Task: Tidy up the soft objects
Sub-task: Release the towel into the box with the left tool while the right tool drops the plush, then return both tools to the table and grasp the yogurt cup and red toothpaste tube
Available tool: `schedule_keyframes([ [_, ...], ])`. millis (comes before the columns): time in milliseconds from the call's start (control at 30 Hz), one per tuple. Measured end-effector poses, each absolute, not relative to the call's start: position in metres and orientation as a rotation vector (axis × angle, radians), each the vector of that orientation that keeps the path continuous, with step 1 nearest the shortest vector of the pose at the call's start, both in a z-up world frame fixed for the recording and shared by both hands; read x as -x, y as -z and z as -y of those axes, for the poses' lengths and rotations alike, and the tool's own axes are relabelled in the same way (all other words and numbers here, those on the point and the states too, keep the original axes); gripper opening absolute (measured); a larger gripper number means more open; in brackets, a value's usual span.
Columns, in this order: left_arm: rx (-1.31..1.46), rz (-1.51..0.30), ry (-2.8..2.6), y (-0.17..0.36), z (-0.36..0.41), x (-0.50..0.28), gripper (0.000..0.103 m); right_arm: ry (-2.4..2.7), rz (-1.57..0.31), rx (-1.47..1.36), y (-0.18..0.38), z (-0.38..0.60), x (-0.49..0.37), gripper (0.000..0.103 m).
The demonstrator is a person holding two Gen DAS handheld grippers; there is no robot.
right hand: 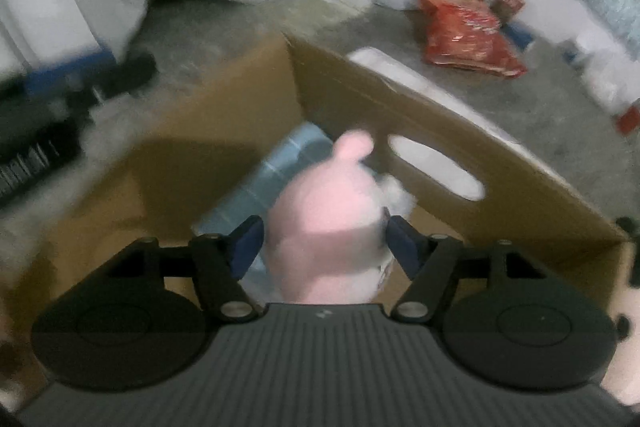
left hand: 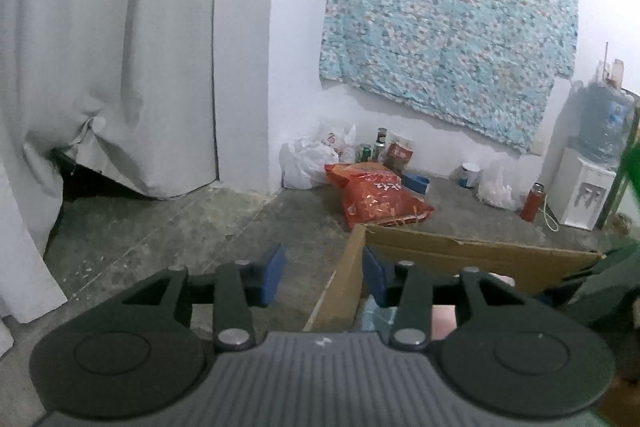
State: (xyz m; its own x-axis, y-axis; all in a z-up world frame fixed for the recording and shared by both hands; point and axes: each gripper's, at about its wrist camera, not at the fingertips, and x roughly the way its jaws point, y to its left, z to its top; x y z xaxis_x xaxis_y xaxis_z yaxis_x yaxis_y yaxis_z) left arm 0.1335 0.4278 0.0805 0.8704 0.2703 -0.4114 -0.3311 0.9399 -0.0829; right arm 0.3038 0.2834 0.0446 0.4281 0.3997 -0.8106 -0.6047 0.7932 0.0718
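Box: the cardboard box stood open on the concrete floor, a pale blue bundle already inside.
Toy: the pink plush toy hung over the box between the right tongs, pads apart, hardly touching; better to let it fall clear of the wall.
Left tongs: partly open, empty, beside the box corner.
Around: a red snack bag and cans lay well apart, no obstacle.

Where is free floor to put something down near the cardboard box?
Bare concrete floor lies between the white curtain and the cardboard box. It is crowded along the wall: white plastic bags, cans, a red bag.
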Motion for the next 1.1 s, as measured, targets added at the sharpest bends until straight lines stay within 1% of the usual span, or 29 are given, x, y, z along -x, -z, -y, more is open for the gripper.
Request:
schedule_keyframes([
  [33, 0.148, -0.407, -0.322, -0.08, -0.429, -0.132, 0.045, -0.639, -0.935, 0.226, -0.048, -0.285, -0.306, 0.074],
  [133, 0.15, -0.407, -0.323, -0.079, -0.433, -0.13, 0.045, -0.63, -0.886, 0.225, -0.06, -0.283, -0.307, 0.075],
  [200, 0.155, -0.409, -0.322, -0.078, -0.435, -0.129, 0.045, -0.626, -0.907, 0.237, -0.06, -0.28, -0.307, 0.074],
  [267, 0.175, -0.417, -0.308, -0.077, -0.439, -0.128, 0.044, -0.625, -0.954, 0.236, -0.053, -0.274, -0.31, 0.07],
  [300, 0.182, -0.421, -0.301, -0.076, -0.44, -0.128, 0.044, -0.632, -0.964, 0.231, -0.049, -0.272, -0.31, 0.061],
  [367, 0.174, -0.426, -0.296, -0.074, -0.44, -0.126, 0.042, -0.646, -0.976, 0.221, -0.035, -0.273, -0.311, 0.035],
  [400, 0.164, -0.431, -0.294, -0.074, -0.439, -0.126, 0.042, -0.677, -0.971, 0.196, -0.029, -0.275, -0.315, 0.026],
  [433, 0.161, -0.434, -0.293, -0.073, -0.438, -0.125, 0.041, -0.679, -0.962, 0.166, -0.027, -0.275, -0.314, 0.019],
  [500, 0.164, -0.438, -0.285, -0.075, -0.436, -0.121, 0.041, -0.674, -0.95, 0.129, -0.032, -0.274, -0.317, 0.019],
  [567, 0.16, -0.433, -0.288, -0.078, -0.431, -0.113, 0.042, -0.682, -0.949, 0.104, -0.04, -0.272, -0.315, 0.021],
  [700, 0.093, -0.424, -0.28, -0.099, -0.407, -0.091, 0.042, -0.723, -0.828, 0.01, -0.091, -0.234, -0.282, 0.023],
  [767, 0.103, -0.417, -0.25, -0.115, -0.388, -0.072, 0.042, -0.739, -0.782, -0.074, -0.12, -0.19, -0.261, 0.024],
  [833, 0.111, -0.378, -0.168, -0.134, -0.358, -0.043, 0.044, -0.759, -0.738, -0.157, -0.143, -0.131, -0.23, 0.024],
  [933, 0.091, -0.342, -0.021, -0.155, -0.307, -0.001, 0.05, -0.672, -0.629, -0.266, -0.167, -0.032, -0.176, 0.024],
  [1000, 0.072, -0.335, 0.066, -0.162, -0.272, 0.023, 0.05, -0.615, -0.569, -0.277, -0.174, 0.025, -0.139, 0.026],
  [1100, 0.072, -0.342, 0.201, -0.161, -0.22, 0.05, 0.05, -0.553, -0.515, -0.301, -0.167, 0.103, -0.09, 0.026],
])
